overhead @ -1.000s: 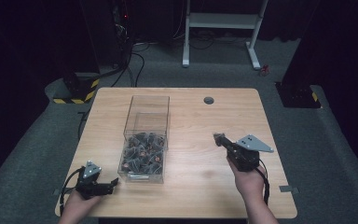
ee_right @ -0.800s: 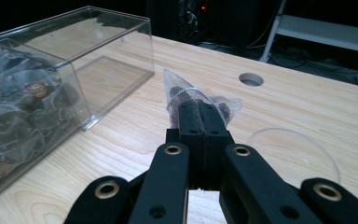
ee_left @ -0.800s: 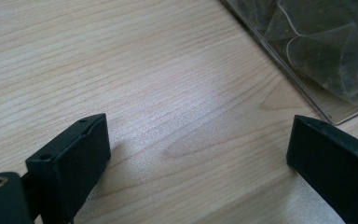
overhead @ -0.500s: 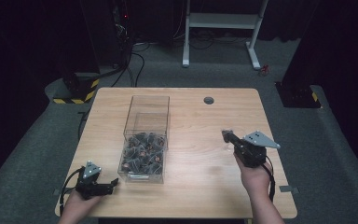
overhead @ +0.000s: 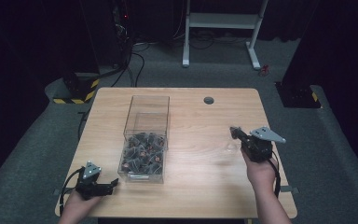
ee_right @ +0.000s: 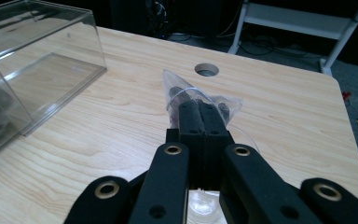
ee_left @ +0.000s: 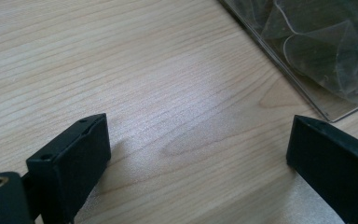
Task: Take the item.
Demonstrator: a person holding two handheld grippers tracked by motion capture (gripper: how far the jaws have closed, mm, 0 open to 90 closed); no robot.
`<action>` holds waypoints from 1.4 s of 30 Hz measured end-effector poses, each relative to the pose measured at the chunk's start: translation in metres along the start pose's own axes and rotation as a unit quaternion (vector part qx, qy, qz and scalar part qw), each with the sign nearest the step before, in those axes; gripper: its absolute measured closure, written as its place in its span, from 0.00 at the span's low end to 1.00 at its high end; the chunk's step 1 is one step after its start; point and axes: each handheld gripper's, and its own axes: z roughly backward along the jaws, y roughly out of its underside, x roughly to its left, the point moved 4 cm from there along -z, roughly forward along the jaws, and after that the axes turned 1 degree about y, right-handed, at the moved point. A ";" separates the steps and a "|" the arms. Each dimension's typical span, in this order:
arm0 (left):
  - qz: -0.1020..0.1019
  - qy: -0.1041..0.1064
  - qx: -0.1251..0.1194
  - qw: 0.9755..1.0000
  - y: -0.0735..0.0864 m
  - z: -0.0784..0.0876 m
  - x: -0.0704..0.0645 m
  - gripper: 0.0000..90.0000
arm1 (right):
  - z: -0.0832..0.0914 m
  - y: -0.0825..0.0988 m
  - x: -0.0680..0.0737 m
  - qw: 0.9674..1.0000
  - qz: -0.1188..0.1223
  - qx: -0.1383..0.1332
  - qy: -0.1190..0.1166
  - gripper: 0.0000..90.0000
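One small clear packet (ee_right: 200,100) sits pinched in the right tool (ee_right: 200,123), well right of the clear box (overhead: 145,140); the left tool (ee_left: 200,154) rests spread beside that box.

High view overhead, facing forward; gripper views close, low; all share table (overhead: 200,121), clear box (overhead: 147,135).
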 end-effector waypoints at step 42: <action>0.000 0.002 0.000 1.000 0.001 0.001 -0.001 0.07 | -0.022 0.013 -0.007 0.999 -0.021 0.030 0.006 0.69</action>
